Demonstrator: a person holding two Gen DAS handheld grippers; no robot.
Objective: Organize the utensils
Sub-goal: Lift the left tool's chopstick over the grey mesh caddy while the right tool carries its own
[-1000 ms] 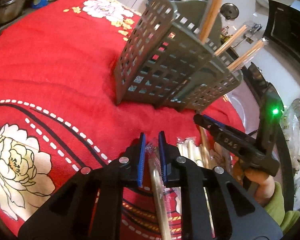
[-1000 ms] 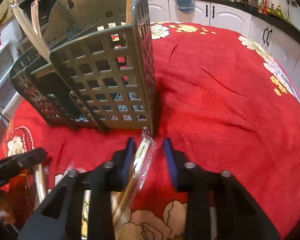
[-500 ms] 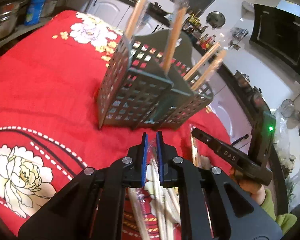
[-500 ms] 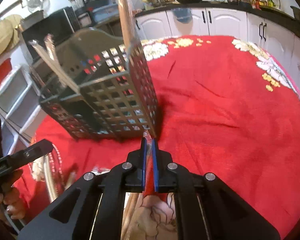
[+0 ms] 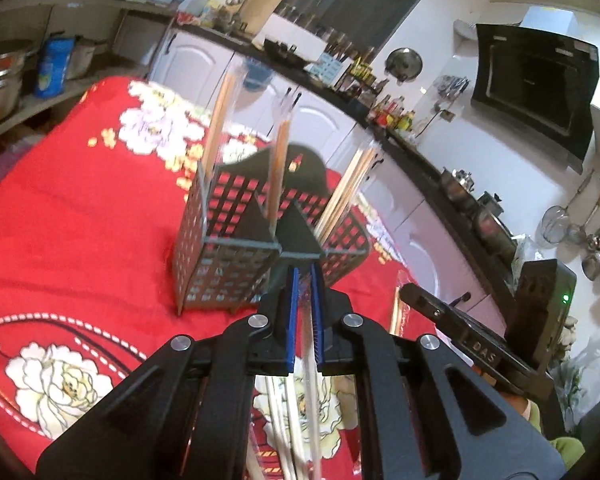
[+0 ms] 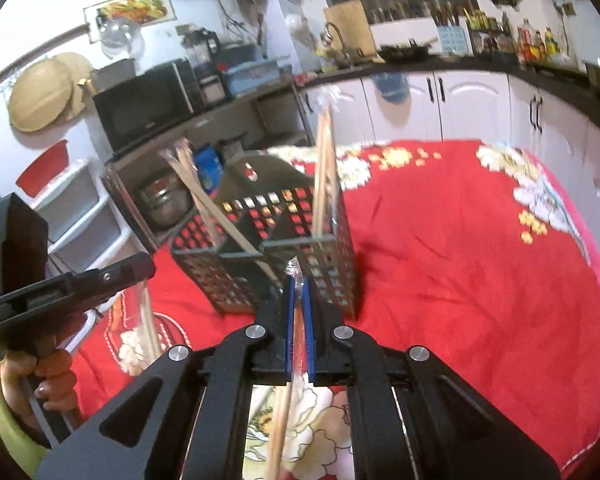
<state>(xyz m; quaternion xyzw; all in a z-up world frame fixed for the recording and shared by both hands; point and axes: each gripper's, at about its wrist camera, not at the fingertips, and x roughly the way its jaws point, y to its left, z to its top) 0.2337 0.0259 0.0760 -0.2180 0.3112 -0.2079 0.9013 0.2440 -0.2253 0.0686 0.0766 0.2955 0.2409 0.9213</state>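
- The left gripper's fingers [image 5: 288, 316] are clamped on a wrapped pair of chopsticks [image 5: 310, 360] whose clear sleeve runs back under the gripper; the left gripper [image 5: 303, 276] sits just in front of the dark caddy [image 5: 224, 264].
- The right gripper's fingers [image 6: 289, 320] are pressed together on another wrapped pair [image 6: 286, 404], wooden sticks in clear film, its tip poking out between the pads; the right gripper [image 6: 298, 286] also sits close before the caddy [image 6: 332, 276].
- The table is covered by a red cloth [image 5: 72, 216] printed with white and yellow flowers and dashed white lines.
- Around it is a kitchen: white cabinets [image 6: 472, 108] under a dark counter crowded with bottles, a black microwave [image 6: 144, 108], a black range hood [image 5: 536, 92], and ladles hanging on the wall [image 5: 596, 224].
- The caddy is a perforated grey holder split into compartments; wrapped chopstick pairs already stand in it, two upright [image 5: 220, 120] and one bundle leaning outward [image 5: 348, 192].
- More wrapped pairs lie on the cloth [image 5: 276, 412] under the left gripper.
- Both grippers point forward and somewhat downward toward the caddy, side by side; in the right wrist view a hand [image 6: 48, 380] with a green sleeve grips the left gripper's handle.
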